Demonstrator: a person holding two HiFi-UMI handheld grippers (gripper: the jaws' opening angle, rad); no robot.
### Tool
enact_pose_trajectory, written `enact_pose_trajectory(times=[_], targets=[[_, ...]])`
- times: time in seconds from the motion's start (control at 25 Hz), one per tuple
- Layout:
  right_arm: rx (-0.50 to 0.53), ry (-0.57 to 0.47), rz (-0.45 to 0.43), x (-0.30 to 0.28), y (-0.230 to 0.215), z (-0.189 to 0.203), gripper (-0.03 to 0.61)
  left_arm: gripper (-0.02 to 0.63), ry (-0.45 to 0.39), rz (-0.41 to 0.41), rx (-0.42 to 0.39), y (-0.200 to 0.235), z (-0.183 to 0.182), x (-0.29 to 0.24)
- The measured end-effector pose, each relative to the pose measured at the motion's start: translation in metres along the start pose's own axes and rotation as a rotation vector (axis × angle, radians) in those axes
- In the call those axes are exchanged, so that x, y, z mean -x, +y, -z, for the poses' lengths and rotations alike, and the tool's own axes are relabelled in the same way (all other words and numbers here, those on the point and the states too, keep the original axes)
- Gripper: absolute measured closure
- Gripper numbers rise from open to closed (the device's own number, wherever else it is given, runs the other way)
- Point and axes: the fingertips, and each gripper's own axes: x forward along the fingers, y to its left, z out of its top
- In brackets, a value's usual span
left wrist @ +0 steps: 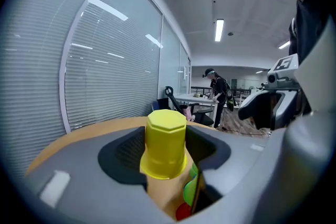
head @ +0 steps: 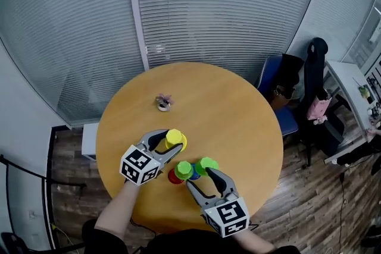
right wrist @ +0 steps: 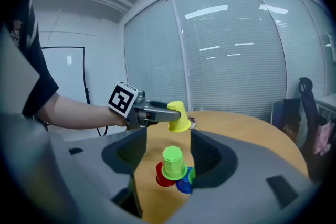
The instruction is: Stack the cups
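Observation:
My left gripper (head: pixel 172 143) is shut on a yellow cup (head: pixel 174 139), held upside down above the round wooden table (head: pixel 238 116). The yellow cup (left wrist: pixel 165 143) fills the gap between the jaws in the left gripper view. A cluster of upturned cups stands at the table's near edge. A light green cup (right wrist: pixel 173 162) appears to rest on a red cup (right wrist: pixel 161 178), a blue cup (right wrist: pixel 184 185) and a darker green cup (head: pixel 207 165). My right gripper (head: pixel 202 179) is just behind this cluster with its jaws wide apart, and neither pad presses on a cup.
A small pinkish object (head: pixel 164 102) lies on the far left part of the table. A blue chair (head: pixel 275 89) and a dark chair (head: pixel 314 77) stand to the right. Slatted blinds (head: pixel 226 3) cover the windows behind the table.

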Motion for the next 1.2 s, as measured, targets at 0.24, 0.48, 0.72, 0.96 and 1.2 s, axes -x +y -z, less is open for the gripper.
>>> enact_pose_trajectory(times=[0.24,0.48,0.72,0.96,1.2], targets=[[0.007,-0.013,0.006,0.017,-0.009,0.001,0.327,0.367,0.025,0.060,-0.010,-0.043,-0.008,-0.010],[0.008,0.012,-0.014,0.027,-0.015,0.016,0.327,0.367,0.046,0.078,-0.007,-0.073,-0.002,-0.018],[-0.001,0.039,-0.034,0.029,-0.023,0.027,0.327,0.367,0.075,0.063,0.002,-0.085,0.006,-0.024],[0.005,0.036,-0.047,0.029,-0.028,0.026,0.327,0.365,0.092,0.036,0.008,-0.090,0.016,-0.025],[0.010,0.033,-0.058,0.028,-0.026,0.025,0.327,0.363,0.093,0.036,0.005,-0.093,0.022,-0.025]])
